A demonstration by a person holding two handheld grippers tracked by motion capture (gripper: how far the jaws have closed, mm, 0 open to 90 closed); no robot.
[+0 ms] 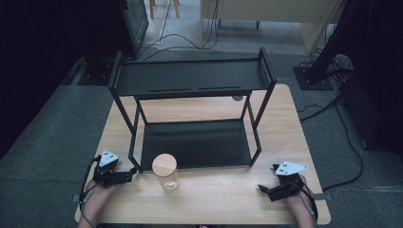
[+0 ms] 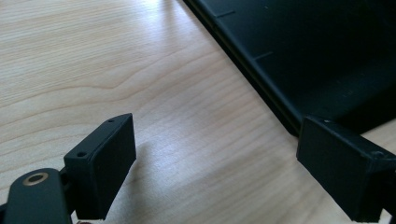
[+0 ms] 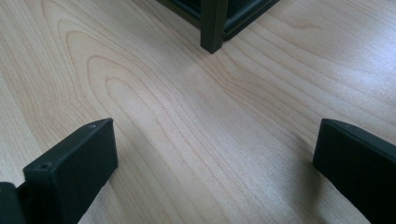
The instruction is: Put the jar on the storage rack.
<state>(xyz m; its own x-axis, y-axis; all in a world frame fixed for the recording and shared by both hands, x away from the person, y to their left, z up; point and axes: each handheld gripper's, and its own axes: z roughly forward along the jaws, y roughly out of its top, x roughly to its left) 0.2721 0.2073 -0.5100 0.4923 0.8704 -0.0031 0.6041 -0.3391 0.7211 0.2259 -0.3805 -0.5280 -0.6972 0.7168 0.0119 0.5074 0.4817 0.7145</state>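
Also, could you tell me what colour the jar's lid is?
The lid is light wood, pale tan, on the clear jar; the high view shows it best.

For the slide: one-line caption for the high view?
Open left gripper and right gripper rest on the wooden table flanking a lidded glass jar before an empty black two-tier rack.

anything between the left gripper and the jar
Only the rack's front left leg stands between the left gripper and the jar, over bare tabletop, in the high view.
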